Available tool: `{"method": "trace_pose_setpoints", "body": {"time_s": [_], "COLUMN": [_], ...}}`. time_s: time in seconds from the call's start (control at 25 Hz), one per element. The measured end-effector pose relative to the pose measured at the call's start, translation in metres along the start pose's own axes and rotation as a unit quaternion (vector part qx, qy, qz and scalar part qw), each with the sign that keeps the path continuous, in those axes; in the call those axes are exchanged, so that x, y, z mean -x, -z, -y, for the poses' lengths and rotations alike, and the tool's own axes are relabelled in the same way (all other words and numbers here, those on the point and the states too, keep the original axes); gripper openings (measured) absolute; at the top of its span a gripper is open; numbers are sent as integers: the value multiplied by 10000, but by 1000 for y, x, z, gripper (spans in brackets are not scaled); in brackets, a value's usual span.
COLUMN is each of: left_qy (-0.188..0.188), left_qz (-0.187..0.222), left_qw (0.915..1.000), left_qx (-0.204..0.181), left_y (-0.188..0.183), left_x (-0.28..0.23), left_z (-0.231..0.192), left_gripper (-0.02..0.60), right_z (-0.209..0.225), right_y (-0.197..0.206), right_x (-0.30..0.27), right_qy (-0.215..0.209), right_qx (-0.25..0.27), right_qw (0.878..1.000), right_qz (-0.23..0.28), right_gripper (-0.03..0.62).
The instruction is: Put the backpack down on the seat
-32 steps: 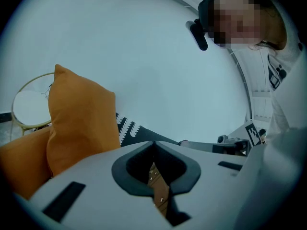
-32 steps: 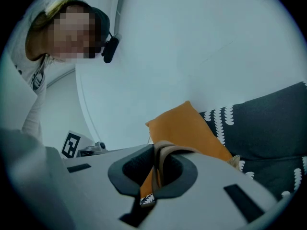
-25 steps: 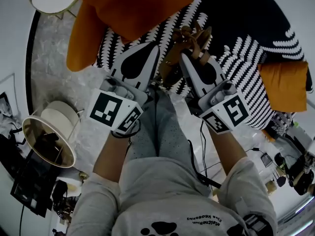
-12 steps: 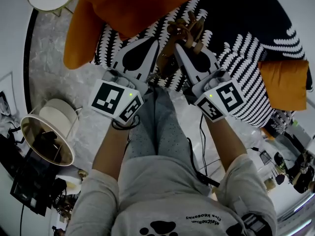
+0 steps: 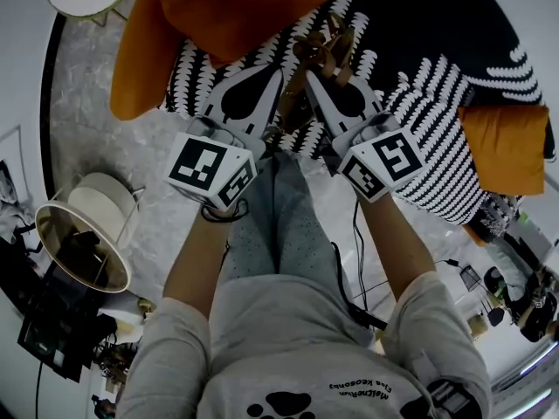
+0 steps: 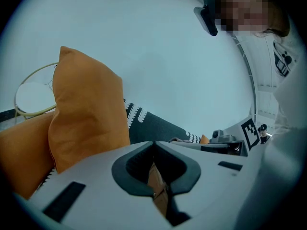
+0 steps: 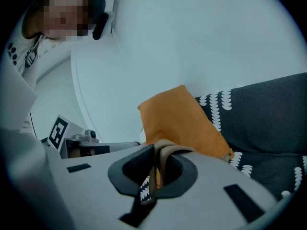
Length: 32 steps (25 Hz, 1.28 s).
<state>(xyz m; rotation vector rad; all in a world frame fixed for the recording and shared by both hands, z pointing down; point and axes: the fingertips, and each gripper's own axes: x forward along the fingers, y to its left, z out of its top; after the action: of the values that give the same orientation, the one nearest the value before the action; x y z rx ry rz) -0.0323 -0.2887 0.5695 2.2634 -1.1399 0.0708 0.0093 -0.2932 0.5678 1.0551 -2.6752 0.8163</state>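
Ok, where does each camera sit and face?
Head view: on the head, steeply down at forearms, left gripper, right gripper, patterned sofa.
Left gripper view: on it, along jaws shut on a tan strap, toward an orange cushion; torso at right.
Right gripper view: likewise, second strap, second cushion; torso at left.
Shared: each gripper view shows the other gripper.

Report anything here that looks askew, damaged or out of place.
Nothing stands out. The left gripper and the right gripper are each shut on a tan strap of the backpack, which hangs over the patterned sofa. The orange cushions look intact.
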Motion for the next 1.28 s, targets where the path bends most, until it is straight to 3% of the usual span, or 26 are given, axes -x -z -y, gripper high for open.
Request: {"method": "trace_pose_setpoints", "body": {"time_s": [0.76,0.92,1.28], "left_qy": [-72,-108,-144], "left_qz": [-148,-154,-199], "left_qw": [9997,9996,9993], "left_qx": [189,214,274], "left_y": [21,22,23], "left_x": [-4,3,10], "left_z": [-3,-8,0], "left_gripper": [20,20,20], "right_z": [29,19,8], "right_y": [62,73,97], "right_x": [-29,-37,-25], "right_qy": [432,441,659], "right_qx": [-64,4,353], "right_qw": [9943,9927,9734], "right_qz": [-975,-1122,-2166], "right_gripper": [41,41,41]}}
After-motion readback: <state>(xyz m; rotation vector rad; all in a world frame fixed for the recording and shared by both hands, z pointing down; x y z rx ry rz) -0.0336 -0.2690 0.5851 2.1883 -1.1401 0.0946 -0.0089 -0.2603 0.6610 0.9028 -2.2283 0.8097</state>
